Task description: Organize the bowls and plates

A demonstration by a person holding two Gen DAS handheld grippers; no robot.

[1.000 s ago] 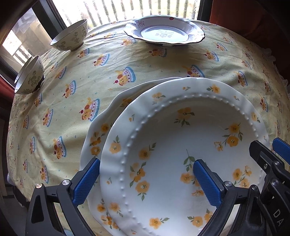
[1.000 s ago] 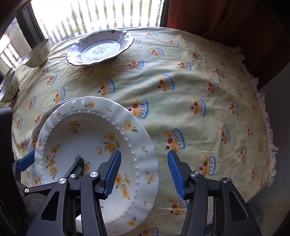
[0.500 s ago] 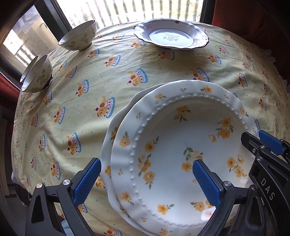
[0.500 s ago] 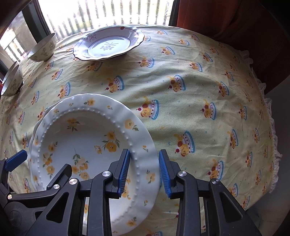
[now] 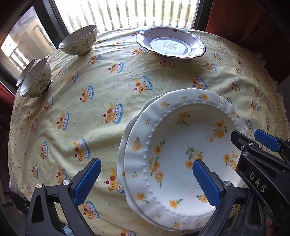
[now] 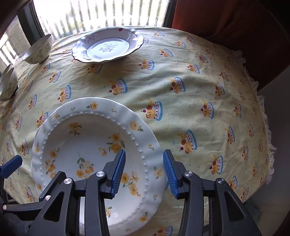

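Note:
A white plate with yellow flowers (image 5: 177,150) lies stacked on a matching plate (image 5: 121,159) near the table's front edge; the top plate also shows in the right wrist view (image 6: 87,145). My left gripper (image 5: 145,179) is open, its jaws straddling the plates' left rim from above. My right gripper (image 6: 144,168) is open, its jaws on either side of the top plate's right rim. A blue-rimmed plate (image 5: 170,44) sits at the far side. One bowl (image 5: 78,40) and a stack of two bowls (image 5: 35,79) sit at the far left.
The round table wears a yellow cloth with cake prints (image 6: 199,87). A window (image 5: 137,12) lies behind the table. A red curtain (image 6: 226,18) hangs at the far right. The frilled cloth edge (image 6: 266,127) drops off on the right.
My right gripper narrowed around the plate rim, then opened wider again. My left gripper pulled back and left, so the stacked plates sit further right in its view.

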